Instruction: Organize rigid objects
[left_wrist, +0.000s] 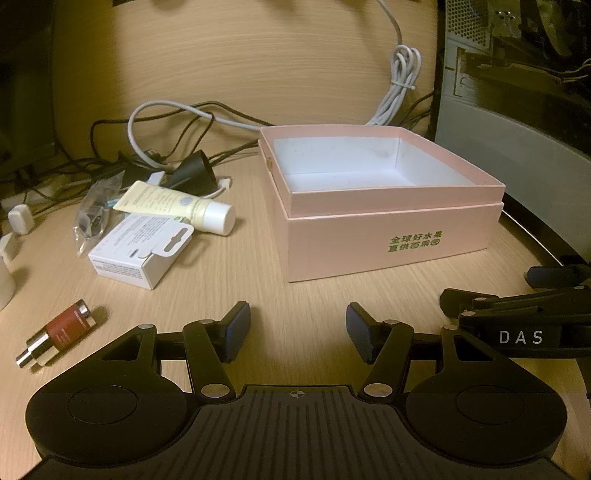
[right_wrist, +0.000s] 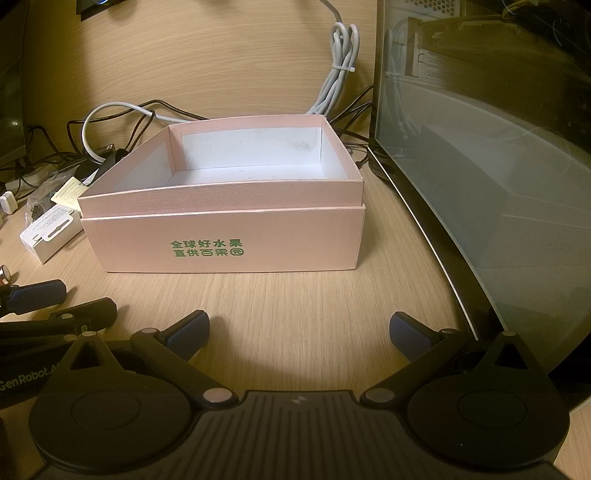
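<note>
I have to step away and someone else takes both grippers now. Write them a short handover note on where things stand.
Left gripper: open, empty, low over the desk.
Right gripper: open, empty, facing the pink box.
The box is open and nothing is in it.
Left of it lie a cream tube, a white carton, a clear packet and, nearer, a small red bottle on its side.
Done: nothing packed yet.
Left: probably move these into the box.

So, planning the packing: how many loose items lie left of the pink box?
4: a cream tube, a white carton in front of it, a clear plastic bag to their left, a red bottle nearest. Cables may hide more.
</note>
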